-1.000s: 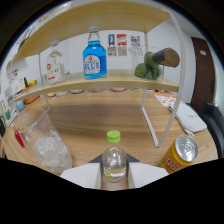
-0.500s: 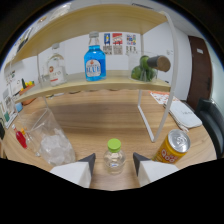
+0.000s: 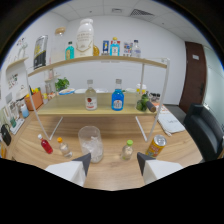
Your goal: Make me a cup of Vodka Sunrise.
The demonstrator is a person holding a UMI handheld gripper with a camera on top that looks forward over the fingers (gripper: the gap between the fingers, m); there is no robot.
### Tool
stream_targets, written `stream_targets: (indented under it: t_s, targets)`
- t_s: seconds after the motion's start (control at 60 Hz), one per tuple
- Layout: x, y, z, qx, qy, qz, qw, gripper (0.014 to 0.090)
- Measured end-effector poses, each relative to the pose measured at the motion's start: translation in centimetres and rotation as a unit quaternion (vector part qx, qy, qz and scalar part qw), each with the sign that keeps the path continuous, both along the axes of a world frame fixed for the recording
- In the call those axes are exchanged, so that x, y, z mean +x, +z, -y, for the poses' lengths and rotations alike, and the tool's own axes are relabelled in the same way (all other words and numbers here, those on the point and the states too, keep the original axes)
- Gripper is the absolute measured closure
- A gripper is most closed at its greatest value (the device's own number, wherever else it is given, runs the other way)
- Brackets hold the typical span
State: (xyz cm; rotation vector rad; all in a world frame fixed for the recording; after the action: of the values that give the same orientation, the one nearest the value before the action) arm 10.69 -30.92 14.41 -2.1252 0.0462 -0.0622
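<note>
Two white fingers (image 3: 150, 167) of your gripper (image 3: 114, 161) show at the bottom of the gripper view, the jaws spread wide with nothing between them. Just ahead of them on the wooden tabletop (image 3: 115, 172) stands a clear glass (image 3: 91, 143) holding ice, upright, nearer your left finger. Beside it to the right is a small bottle with a green cap (image 3: 128, 149), and further right a tilted orange can (image 3: 156, 146), both near the right finger but apart from it. To the left of the glass stand a small bottle with an orange cap (image 3: 63, 147) and a small red bottle (image 3: 45, 145), close together.

Beyond these a wooden shelf rack (image 3: 100, 108) spans the tabletop. On its lower shelf you see a clear bottle with a red label (image 3: 90, 96), a blue bottle (image 3: 117, 98) just beside it, and a green plant (image 3: 144, 103) at the right end. The top shelf carries a large pale jug (image 3: 85, 37) and several small bottles. A dark chair (image 3: 204, 131) sits off the tabletop's right edge.
</note>
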Motion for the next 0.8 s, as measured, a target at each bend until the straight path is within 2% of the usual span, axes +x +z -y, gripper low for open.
stream_targets:
  t_s: [0.167,0.35,0.8]
  targets:
    - [-3.5,-0.6,2.3,-0.017,0.008,0.003,1.000,0.0183]
    - [-6.2,-0.8,2.8,-0.022,0.021,0.012,0.999,0.0184]
    - [-7.3,-0.8,3.3,-0.026,0.027,0.026,0.999,0.0185]
